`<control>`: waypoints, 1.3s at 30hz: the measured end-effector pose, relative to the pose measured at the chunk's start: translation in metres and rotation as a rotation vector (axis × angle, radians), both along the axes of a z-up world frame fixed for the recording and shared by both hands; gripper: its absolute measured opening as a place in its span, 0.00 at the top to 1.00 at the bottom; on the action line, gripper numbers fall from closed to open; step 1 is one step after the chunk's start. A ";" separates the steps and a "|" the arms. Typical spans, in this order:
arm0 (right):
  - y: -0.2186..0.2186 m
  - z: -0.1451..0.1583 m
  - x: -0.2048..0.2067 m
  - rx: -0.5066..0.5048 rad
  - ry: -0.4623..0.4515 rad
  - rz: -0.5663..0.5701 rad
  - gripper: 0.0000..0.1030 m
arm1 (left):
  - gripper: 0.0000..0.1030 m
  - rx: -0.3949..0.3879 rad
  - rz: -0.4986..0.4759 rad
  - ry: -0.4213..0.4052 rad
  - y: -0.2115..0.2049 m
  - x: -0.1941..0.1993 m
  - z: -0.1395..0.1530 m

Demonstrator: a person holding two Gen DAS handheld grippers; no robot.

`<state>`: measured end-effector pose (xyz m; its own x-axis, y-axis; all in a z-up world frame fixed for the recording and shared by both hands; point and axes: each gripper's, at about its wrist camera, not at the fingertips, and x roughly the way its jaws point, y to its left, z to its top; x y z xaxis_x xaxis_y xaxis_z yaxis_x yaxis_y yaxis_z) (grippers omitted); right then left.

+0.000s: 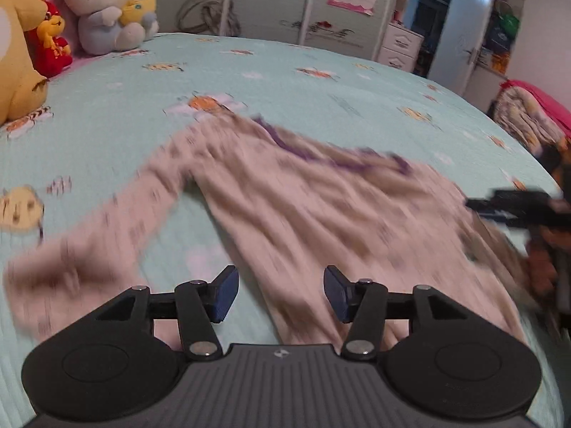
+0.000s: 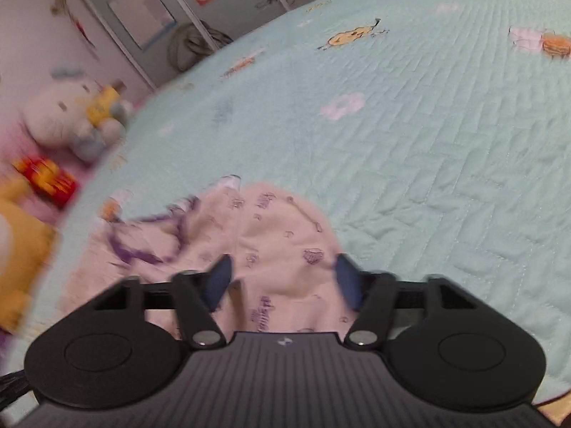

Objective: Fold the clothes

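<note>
Two grippers work over one pale pink garment (image 1: pixel 285 199) spread on a mint-green quilted bedspread (image 1: pixel 321 82) printed with small cartoon figures. The garment has a purple-trimmed neckline (image 1: pixel 321 153) and a faint purple print, and much of it is blurred in both views.

From the left wrist view, the left gripper (image 1: pixel 281 294) hangs with its blue-padded fingers (image 1: pixel 225 294) apart and nothing between the pads; only cloth and bedspread show in the gap below. The garment's body runs from between and beyond these fingers up toward the neckline ahead, and one long sleeve (image 1: pixel 89 249) trails off past the left finger. Far to the right of the right finger, the other gripper's black tip shows at the garment's edge.

From the right wrist view, the right gripper (image 2: pixel 283 281) sits low over a rounded pink part of the garment, its fingers (image 2: pixel 348 281) apart with the cloth lying in the gap between them; whether the pads touch the cloth I cannot tell through the blur. The purple neckline lies ahead and to the left of the left finger.

Well beyond both pairs of fingers, at the far edge of the bed, sit a white cat plush (image 1: pixel 107 7), a yellow plush (image 1: pixel 18 57) and a red toy (image 1: pixel 53 46).
</note>
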<state>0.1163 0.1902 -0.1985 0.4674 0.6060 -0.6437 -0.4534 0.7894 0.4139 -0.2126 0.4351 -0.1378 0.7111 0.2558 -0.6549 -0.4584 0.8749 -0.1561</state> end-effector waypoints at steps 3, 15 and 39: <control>-0.017 0.003 -0.003 -0.045 -0.013 -0.059 1.00 | 0.46 -0.007 -0.043 -0.008 -0.035 -0.023 -0.003; -0.088 0.064 -0.203 0.052 -0.282 0.143 0.38 | 0.46 -0.044 -0.091 0.019 -0.114 -0.089 -0.012; -0.129 0.060 -0.247 -0.059 -0.241 -0.054 0.92 | 0.63 0.021 -0.096 0.038 -0.152 -0.102 -0.019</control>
